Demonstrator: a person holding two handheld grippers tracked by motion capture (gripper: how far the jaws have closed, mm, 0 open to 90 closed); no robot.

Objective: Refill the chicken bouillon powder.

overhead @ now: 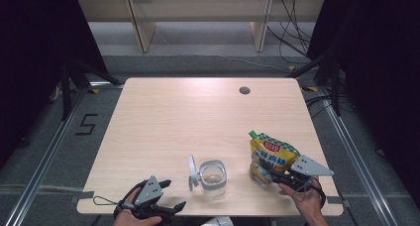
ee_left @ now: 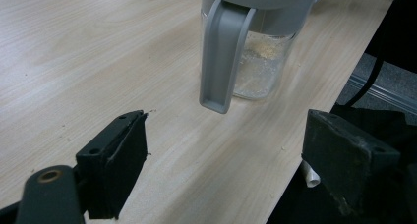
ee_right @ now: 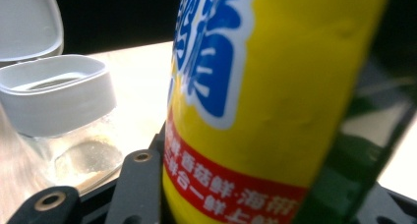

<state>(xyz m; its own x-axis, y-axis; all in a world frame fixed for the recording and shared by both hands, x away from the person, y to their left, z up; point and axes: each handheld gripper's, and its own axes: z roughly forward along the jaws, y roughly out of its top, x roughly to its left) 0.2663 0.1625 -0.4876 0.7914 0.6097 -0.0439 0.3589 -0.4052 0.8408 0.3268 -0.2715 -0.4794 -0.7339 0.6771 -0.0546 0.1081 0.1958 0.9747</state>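
Note:
A yellow pouch (overhead: 270, 154) with blue lettering, a red band and a green spout stands tilted at the table's front right. My right gripper (overhead: 265, 176) is shut on its lower part, and the pouch (ee_right: 275, 86) sits between the jaws of my right gripper (ee_right: 241, 184). A clear jar (overhead: 213, 177) with a grey rim stands at front centre, its hinged lid (overhead: 191, 172) flipped open to the left. A little pale powder lies in the jar (ee_left: 255, 62). My left gripper (overhead: 173, 194) rests open near the front left edge. Nothing is between the jaws of my left gripper (ee_left: 226, 145), which point at the jar.
The wooden table (overhead: 198, 112) has a round cable hole (overhead: 244, 90) at the back right. Its front edge runs just under my left gripper. Beyond the table are dark floor, cables and wooden shelf legs.

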